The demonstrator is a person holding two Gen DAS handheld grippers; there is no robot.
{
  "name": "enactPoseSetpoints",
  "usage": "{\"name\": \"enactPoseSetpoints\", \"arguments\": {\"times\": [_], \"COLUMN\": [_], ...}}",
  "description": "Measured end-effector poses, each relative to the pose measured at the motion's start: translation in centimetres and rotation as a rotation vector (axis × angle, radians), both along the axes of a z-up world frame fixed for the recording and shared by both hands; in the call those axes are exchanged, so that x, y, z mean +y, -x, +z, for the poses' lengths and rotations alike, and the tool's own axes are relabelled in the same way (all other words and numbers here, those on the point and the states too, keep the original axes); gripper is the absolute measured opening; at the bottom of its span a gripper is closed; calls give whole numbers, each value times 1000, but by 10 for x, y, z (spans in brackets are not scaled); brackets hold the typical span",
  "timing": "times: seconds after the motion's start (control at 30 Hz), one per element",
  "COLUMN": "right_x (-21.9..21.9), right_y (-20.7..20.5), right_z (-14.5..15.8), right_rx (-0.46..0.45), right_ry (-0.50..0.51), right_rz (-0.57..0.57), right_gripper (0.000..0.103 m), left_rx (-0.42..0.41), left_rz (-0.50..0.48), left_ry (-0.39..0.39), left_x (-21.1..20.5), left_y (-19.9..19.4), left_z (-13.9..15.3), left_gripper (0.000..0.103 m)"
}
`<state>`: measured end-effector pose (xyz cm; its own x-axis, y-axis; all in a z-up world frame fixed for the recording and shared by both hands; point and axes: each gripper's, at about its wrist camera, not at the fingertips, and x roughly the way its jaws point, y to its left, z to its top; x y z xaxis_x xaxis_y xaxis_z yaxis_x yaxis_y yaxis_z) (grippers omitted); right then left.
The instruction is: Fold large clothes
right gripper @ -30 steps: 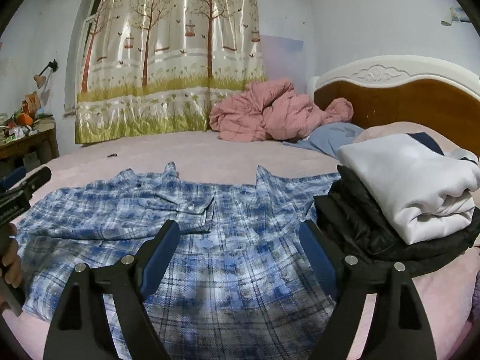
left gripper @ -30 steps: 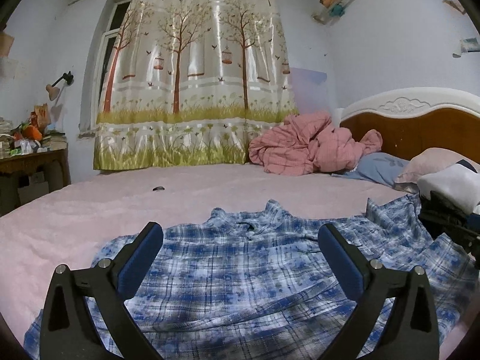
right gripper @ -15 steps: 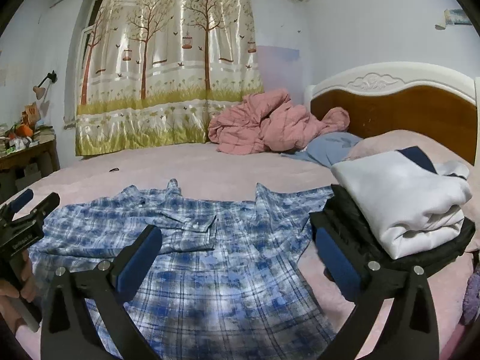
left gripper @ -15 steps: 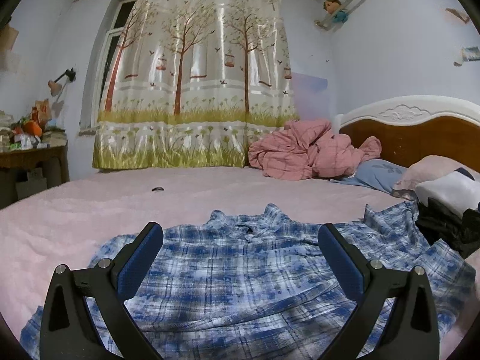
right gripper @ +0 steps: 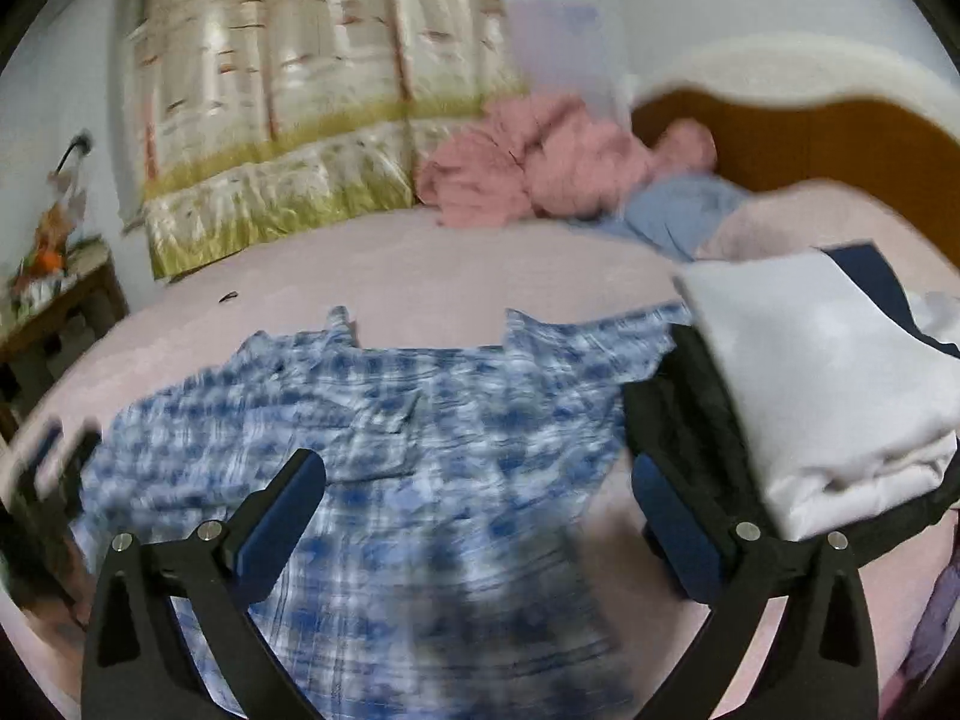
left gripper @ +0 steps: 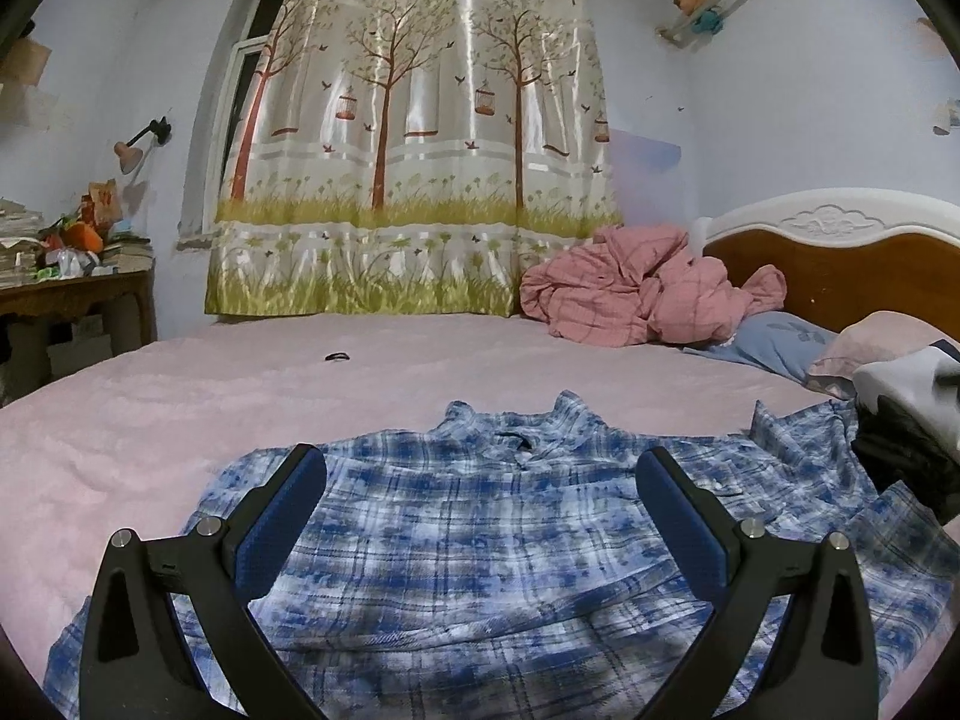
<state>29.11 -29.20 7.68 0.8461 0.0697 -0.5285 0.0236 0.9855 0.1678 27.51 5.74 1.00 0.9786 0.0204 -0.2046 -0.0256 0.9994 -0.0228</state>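
A wide bed (left gripper: 252, 384) with a pink cover fills the room, and behind it a curtain (left gripper: 420, 138) with printed trees hangs over the window. The wooden headboard (left gripper: 840, 264) with a white frame stands at the right. The blue checked shirt (left gripper: 480, 534) lies spread flat on the near part of the bed, its collar pointing to the curtain. A crumpled pink blanket (left gripper: 630, 288) and a blue pillow (left gripper: 774, 342) lie near the headboard, well apart from the shirt. At the right, a folded white garment (right gripper: 828, 384) rests on a black garment (right gripper: 690, 420), and this pile touches the right sleeve of the shirt. A cluttered desk (left gripper: 72, 288) stands at the left beside the bed. The left gripper (left gripper: 480, 516) is wide open above the shirt, with nothing between its fingers. The right gripper (right gripper: 477, 519) is also wide open and empty, and its picture is blurred. The pink cover between the shirt and the curtain is free, except for one small dark thing (left gripper: 337, 356).
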Motion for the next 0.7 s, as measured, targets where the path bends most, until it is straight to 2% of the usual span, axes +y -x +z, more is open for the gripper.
{"name": "enactPoseSetpoints", "arguments": {"times": [0.07,0.13,0.23,0.3,0.43,0.53,0.6,0.7], "right_x": [-25,-37,-40,-38,-28,-24,-25,-37], "right_y": [-8,-24,-57,-84,-131,-146,-149,-147], "right_z": [21,38,35,17,-37,-72,-89,-102], "right_rx": [-17,3,94,167,312,388,403,402], "right_ry": [-12,68,46,6,6,-1,24,-66], "right_rz": [-63,-112,-59,-34,-90,-151,-258,-332], "right_gripper": [102,95,90,86,63,62,62,60], "left_rx": [14,29,46,51,52,65,74,76], "left_rz": [2,10,19,22,19,15,13,12], "left_ry": [8,13,19,13,8,14,19,19], "left_x": [2,4,5,4,3,5,6,6], "left_y": [-3,-6,-9,-10,-11,-14,-15,-16], "left_z": [0,-1,-3,-3,-4,-5,-5,-5], "left_gripper": [103,103,103,103,103,103,103,103]}}
